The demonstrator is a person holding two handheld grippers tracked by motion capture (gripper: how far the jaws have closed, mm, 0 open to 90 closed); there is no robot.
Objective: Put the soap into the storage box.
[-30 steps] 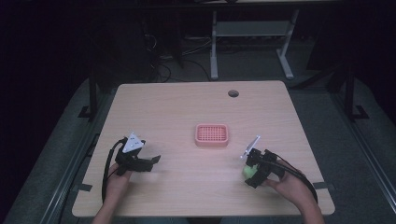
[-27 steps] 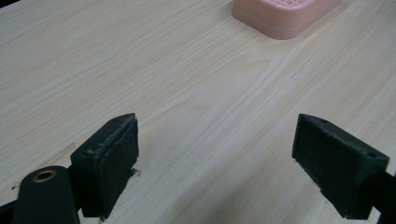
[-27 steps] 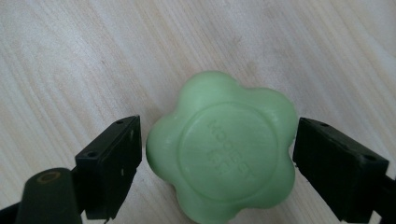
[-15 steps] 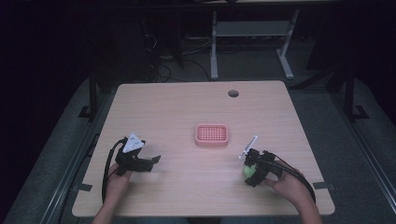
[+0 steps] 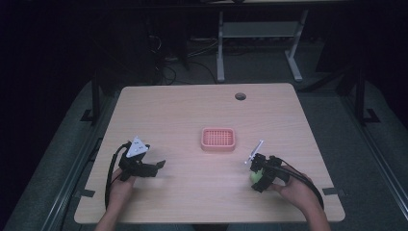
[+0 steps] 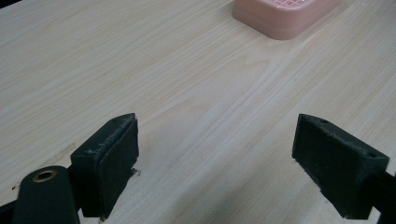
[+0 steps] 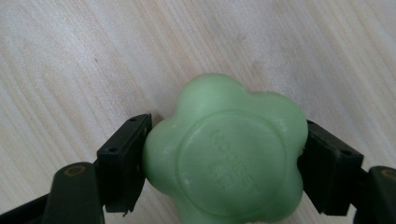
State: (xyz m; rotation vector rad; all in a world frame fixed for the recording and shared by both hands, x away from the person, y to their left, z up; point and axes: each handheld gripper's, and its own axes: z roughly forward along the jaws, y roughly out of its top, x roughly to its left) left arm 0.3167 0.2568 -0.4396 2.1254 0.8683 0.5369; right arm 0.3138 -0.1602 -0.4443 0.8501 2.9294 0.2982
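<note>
Right gripper [image 5: 258, 176] is clamped on the green soap [image 7: 226, 154], both jaws pressed against its sides, near the table's [image 5: 192, 115] front right and just off the wood. Left gripper [image 5: 149, 167] sits at front left with jaws spread wide and nothing between them. Pink tray [image 5: 218, 139] sits mid-table, well apart from both.
</note>
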